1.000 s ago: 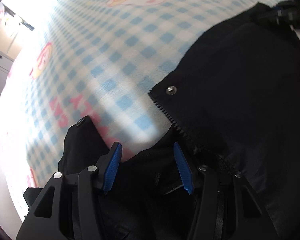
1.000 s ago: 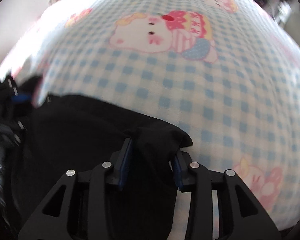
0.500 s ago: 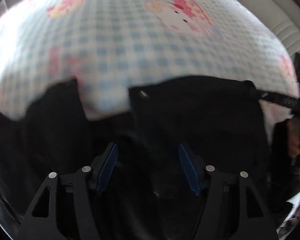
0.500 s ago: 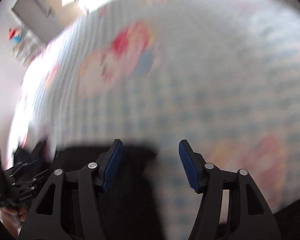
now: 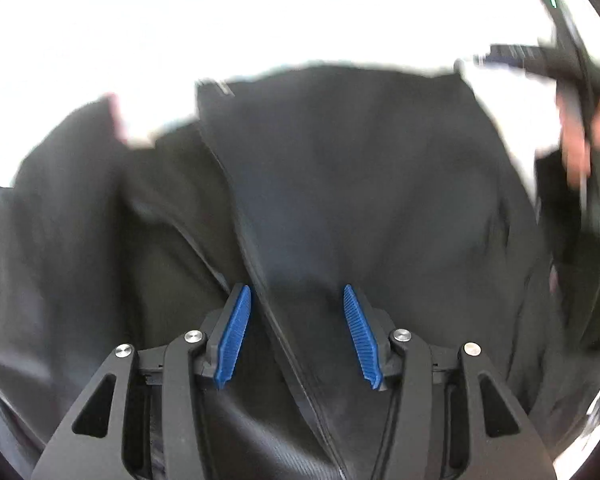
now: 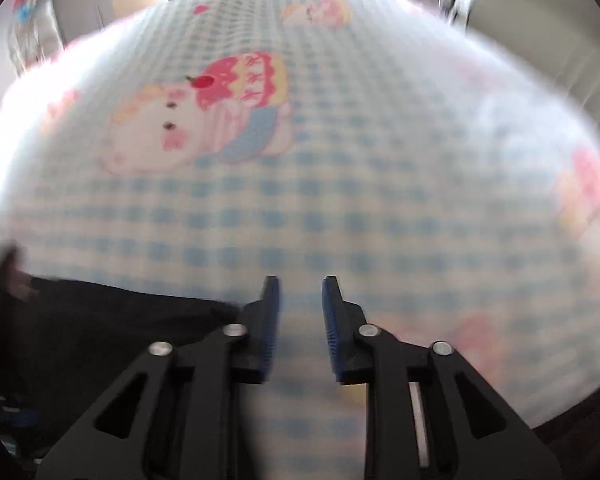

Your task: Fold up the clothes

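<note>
Two tools, both with jaws apart and holding nothing. The left tool (image 5: 296,332) hovers directly over a black jacket (image 5: 340,184), its zipper running lengthwise between the jaws. The right tool (image 6: 300,324) faces checked bedding (image 6: 380,208); the jacket lies to its left.

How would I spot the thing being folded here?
Find the blue-and-white checked blanket with cartoon animals. At its near left edge lies a black jacket; nothing else there is dark, and a zip runs down its front.
</note>
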Demonstrator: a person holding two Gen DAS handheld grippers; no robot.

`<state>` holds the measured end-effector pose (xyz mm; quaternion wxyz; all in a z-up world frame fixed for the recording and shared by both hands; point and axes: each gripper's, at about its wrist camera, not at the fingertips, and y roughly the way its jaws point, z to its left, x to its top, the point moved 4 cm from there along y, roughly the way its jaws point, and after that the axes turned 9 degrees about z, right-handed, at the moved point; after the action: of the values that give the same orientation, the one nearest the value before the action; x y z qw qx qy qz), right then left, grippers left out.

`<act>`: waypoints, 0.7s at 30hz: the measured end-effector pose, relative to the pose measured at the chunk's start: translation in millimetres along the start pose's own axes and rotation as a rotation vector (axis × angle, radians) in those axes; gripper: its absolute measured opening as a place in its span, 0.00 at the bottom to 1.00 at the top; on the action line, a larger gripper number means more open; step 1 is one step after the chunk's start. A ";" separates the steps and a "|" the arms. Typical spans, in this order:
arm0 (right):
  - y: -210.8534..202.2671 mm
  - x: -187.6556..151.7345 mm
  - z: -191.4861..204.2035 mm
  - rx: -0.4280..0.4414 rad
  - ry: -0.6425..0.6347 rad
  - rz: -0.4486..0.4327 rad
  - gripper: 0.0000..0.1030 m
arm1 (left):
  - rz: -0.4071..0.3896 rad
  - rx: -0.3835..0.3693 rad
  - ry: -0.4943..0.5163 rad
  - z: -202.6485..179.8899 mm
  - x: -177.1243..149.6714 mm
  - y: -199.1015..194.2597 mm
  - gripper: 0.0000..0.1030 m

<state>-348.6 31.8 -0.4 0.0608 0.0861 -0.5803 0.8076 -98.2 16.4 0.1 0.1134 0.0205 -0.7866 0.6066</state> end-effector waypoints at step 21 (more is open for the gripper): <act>-108.9 -99.9 32.9 0.014 -0.081 -0.013 0.63 | 0.051 -0.079 0.033 -45.1 -137.2 -29.6 0.59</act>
<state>-227.1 35.5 89.8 0.0418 0.1227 -0.5759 0.8072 47.3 37.5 11.1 0.1115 -0.0141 -0.8082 0.5780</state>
